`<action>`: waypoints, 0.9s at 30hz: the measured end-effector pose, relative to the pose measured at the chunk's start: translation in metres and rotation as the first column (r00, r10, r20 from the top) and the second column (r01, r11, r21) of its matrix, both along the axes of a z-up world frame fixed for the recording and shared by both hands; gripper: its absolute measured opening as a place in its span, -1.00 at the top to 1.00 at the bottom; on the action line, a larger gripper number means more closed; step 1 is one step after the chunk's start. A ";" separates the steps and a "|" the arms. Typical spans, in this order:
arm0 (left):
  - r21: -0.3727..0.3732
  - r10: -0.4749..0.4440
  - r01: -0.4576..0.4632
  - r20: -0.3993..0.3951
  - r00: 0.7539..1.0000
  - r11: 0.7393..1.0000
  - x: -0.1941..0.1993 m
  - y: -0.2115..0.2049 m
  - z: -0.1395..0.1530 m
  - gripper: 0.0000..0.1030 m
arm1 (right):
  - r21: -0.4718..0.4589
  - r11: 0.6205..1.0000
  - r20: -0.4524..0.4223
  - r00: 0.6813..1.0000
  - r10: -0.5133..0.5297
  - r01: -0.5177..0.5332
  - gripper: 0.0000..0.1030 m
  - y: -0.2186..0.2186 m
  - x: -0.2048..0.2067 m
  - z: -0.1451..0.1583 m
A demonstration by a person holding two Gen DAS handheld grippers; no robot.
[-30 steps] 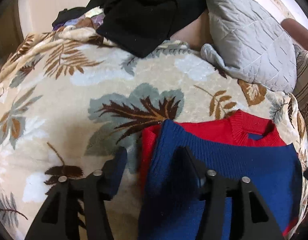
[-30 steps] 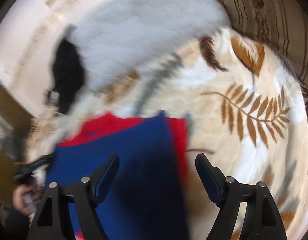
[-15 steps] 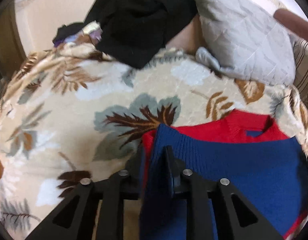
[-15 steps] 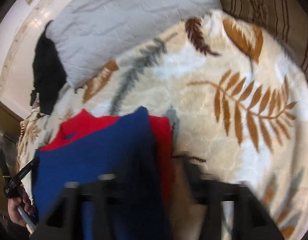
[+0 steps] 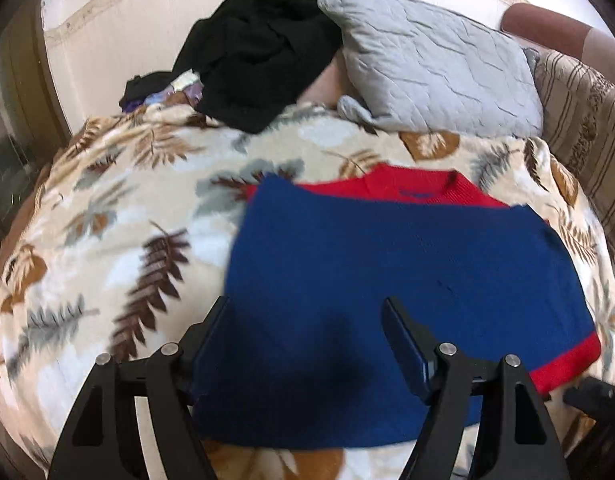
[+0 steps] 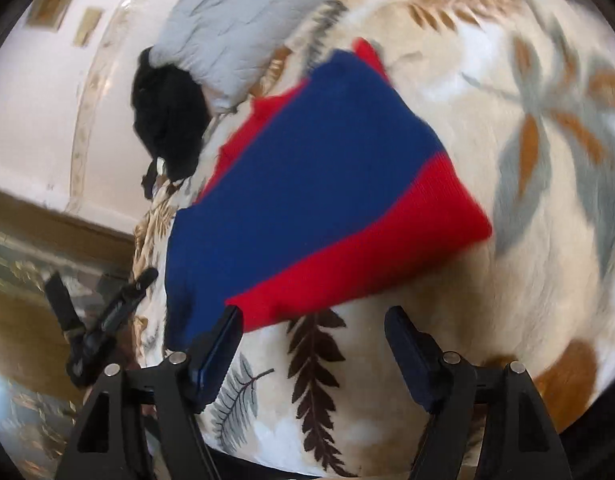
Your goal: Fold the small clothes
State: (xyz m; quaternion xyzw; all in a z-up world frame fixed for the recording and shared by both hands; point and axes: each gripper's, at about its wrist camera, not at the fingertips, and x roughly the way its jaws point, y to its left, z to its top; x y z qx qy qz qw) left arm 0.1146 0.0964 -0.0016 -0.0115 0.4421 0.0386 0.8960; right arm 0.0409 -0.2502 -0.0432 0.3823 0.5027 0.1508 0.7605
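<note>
Both my jaws are opening off the folded blue-and-red knitted sweater (image 5: 407,280), which half a second ago sat pinched, now released flat on the leaf-patterned fleece blanket (image 5: 119,216), fold set.

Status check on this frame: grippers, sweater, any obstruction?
Left gripper opening, over the sweater, no grip. Right gripper opening, empty. Sweater folded flat on leaf-print blanket. Nothing in the way.

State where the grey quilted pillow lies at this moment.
In the left wrist view the grey quilted pillow lies at the far end of the leaf-patterned blanket, right of the black clothes pile and beyond the blue-and-red sweater.
</note>
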 end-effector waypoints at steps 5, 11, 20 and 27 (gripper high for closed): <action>-0.010 -0.001 0.001 0.000 1.000 1.000 -0.008 -0.011 0.003 -0.48 | 0.042 0.997 -0.030 0.997 -0.065 0.066 -0.49 -0.009 0.009 -0.006; -0.016 0.007 -0.007 -0.003 1.000 1.000 -0.008 -0.013 0.004 -0.48 | 0.057 0.996 -0.032 0.997 -0.072 0.074 -0.49 -0.008 0.011 -0.008; -0.023 0.010 -0.010 -0.022 1.000 1.000 0.002 -0.016 -0.004 -0.48 | 0.029 0.991 -0.019 0.991 -0.132 0.132 -0.49 -0.016 0.020 -0.001; 0.053 -0.020 0.028 -0.142 0.990 0.998 0.026 -0.033 -0.052 -0.61 | 0.016 0.986 -0.019 0.986 -0.164 0.164 -0.49 -0.018 0.017 -0.003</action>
